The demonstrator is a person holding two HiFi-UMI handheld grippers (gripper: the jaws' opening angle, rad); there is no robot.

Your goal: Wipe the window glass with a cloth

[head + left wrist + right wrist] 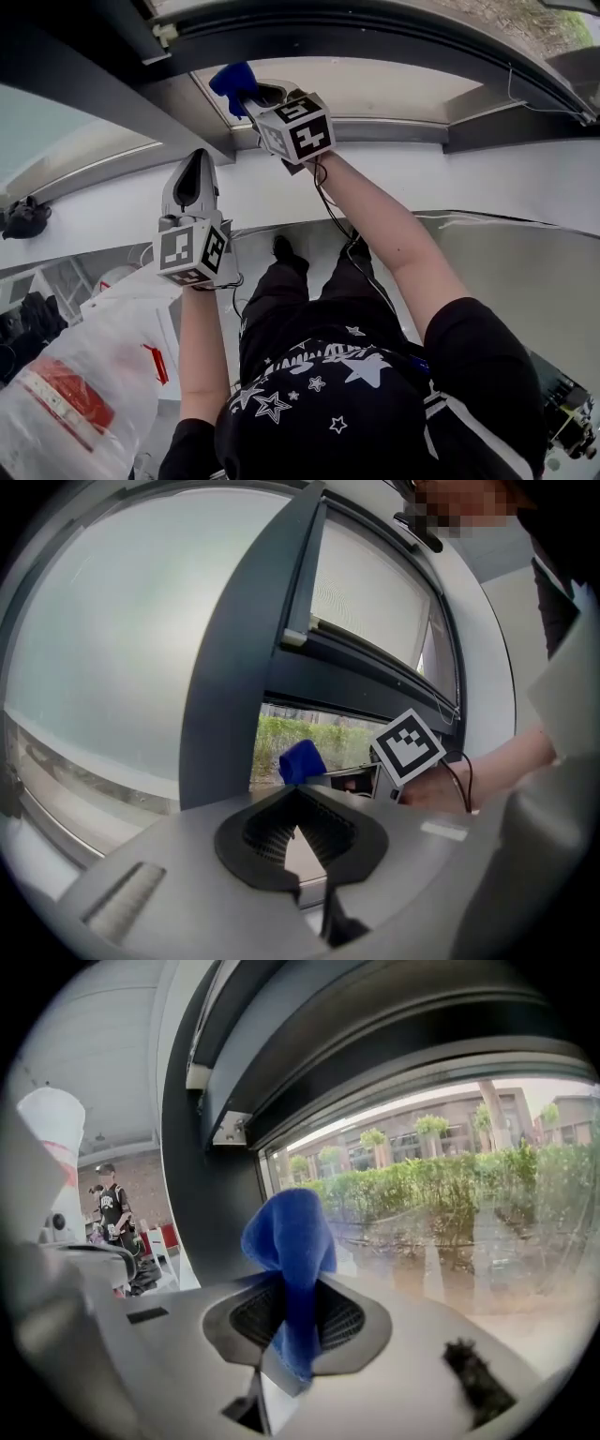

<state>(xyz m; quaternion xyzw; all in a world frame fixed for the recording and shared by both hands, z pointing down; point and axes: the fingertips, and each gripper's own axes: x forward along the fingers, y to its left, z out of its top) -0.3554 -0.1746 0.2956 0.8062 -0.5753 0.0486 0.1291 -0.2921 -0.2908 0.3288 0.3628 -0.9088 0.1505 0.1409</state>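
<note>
A blue cloth (232,80) (286,1241) is pinched in my right gripper (248,94) (291,1283), which is shut on it. The cloth's bunched end sticks out past the jaws, close to the window glass (375,89) (450,1204) at its left corner; whether it touches the glass I cannot tell. Hedges and buildings show through the pane. My left gripper (197,159) (298,794) is lower and to the left, pointing at the dark window post (234,667), shut with nothing in it. From the left gripper view the cloth (302,761) and the right gripper's marker cube (408,747) show ahead.
A dark frame (94,94) runs left of the pane, with a white sill (469,178) below it. A white plastic bag with red print (84,375) lies lower left. A dark object (23,217) sits at the far left. A person (112,1208) stands far behind.
</note>
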